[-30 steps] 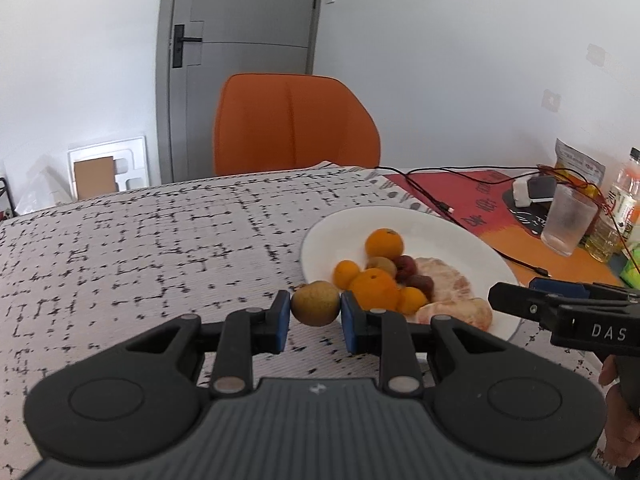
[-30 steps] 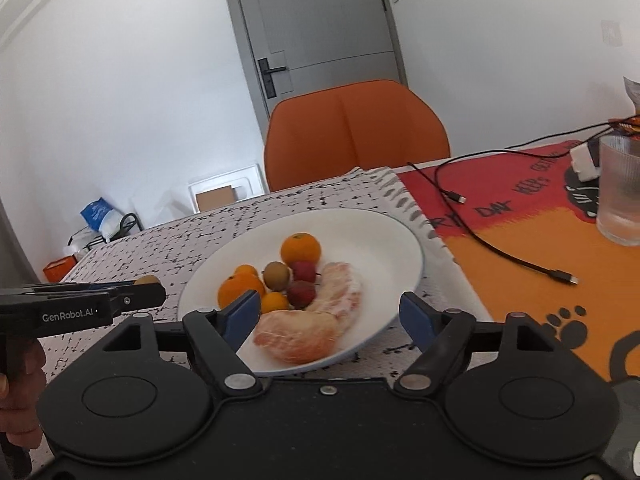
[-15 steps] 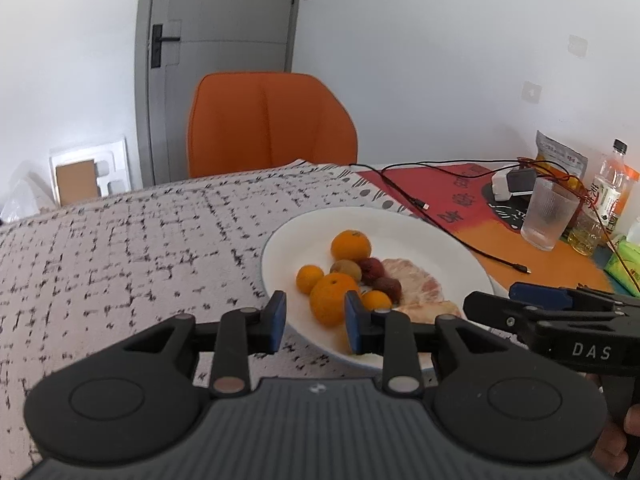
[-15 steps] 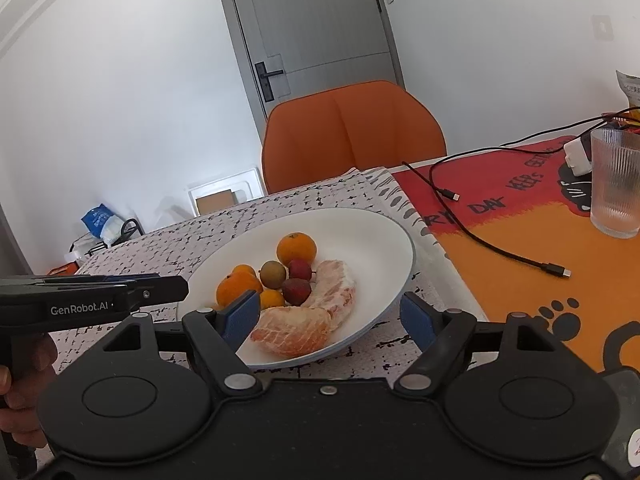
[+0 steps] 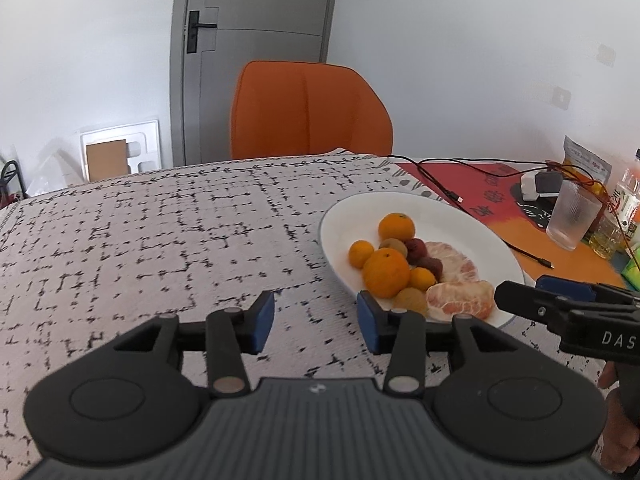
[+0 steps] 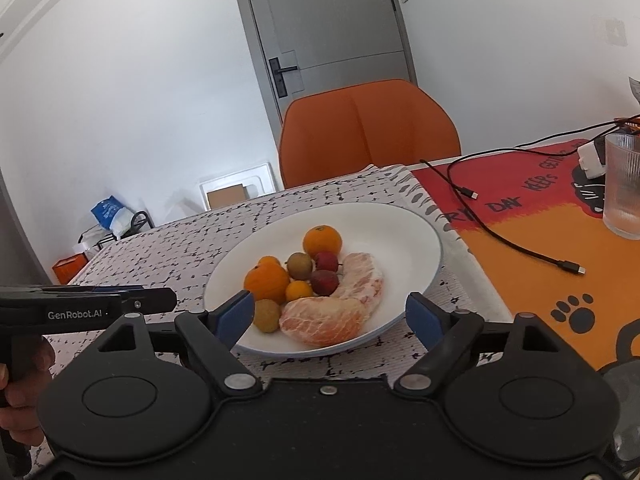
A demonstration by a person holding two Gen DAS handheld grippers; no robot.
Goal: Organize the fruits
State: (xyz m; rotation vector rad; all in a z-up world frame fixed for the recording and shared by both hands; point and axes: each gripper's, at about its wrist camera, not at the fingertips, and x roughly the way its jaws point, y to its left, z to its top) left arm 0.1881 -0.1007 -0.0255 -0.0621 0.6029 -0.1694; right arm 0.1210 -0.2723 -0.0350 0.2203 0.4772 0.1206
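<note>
White walls, a grey door and an orange chair (image 5: 310, 110) stand behind a table spread with a white cloth flecked in black (image 5: 160, 232). On it, toward the right, sits a round white plate (image 6: 400, 232) holding the fruit: oranges, two dark red fruits, two small brown-green round fruits and two peeled pomelo segments. The nearer pomelo segment (image 6: 324, 320) lies with its long axis across the plate's front rim; the other curves away behind it. The small brown-green fruit (image 6: 267, 315) rests at the plate's near left edge, touching the big orange (image 6: 267, 282). A second ago it sat between the left gripper's pads; now the left gripper (image 5: 316, 322) has its jaws opening, empty, over bare cloth just left of the plate. The right gripper (image 6: 330, 318) is spread wide and opening, hovering empty before the plate.
</note>
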